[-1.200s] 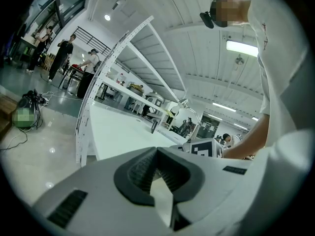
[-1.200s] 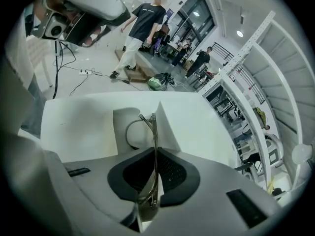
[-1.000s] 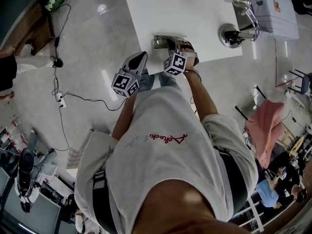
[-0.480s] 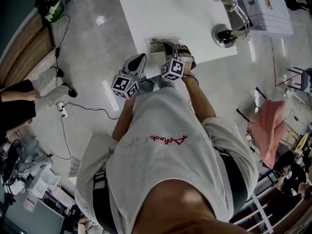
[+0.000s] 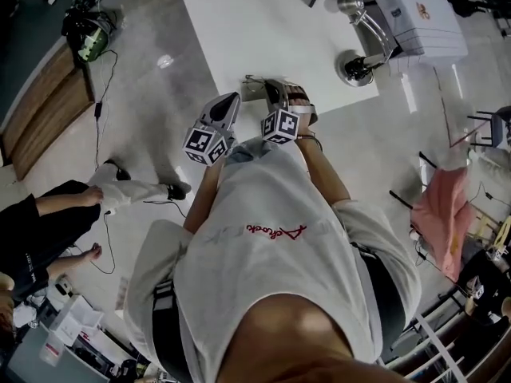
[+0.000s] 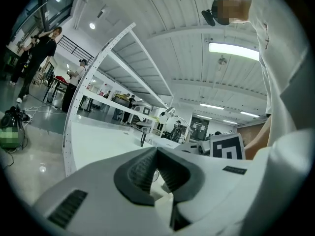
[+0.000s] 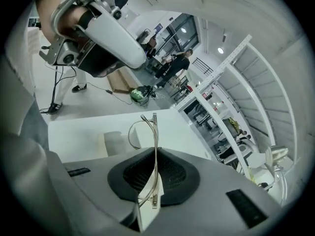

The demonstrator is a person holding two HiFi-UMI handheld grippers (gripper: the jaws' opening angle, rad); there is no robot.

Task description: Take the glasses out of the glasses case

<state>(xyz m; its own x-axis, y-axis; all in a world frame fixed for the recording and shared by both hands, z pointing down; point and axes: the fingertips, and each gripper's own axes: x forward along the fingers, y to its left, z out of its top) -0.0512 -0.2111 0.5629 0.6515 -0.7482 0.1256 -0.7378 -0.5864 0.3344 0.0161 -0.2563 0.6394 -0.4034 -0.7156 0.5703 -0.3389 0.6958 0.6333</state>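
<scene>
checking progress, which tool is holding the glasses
The right tool: thin wire-framed glasses are pinched between its jaws, while the left tool is shut with nothing inside.

Left claw [image 6: 157, 150] closed and empty; right claw [image 7: 156, 154] tight on the glasses [image 7: 155, 132], side by side.

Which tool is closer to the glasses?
Right. The right tool is pinching the glasses. The left tool is off to the side, shut and not touching them.

Glasses [image 7: 155, 141] lower part hidden between pads [image 7: 173, 173]; too small in head view
</scene>
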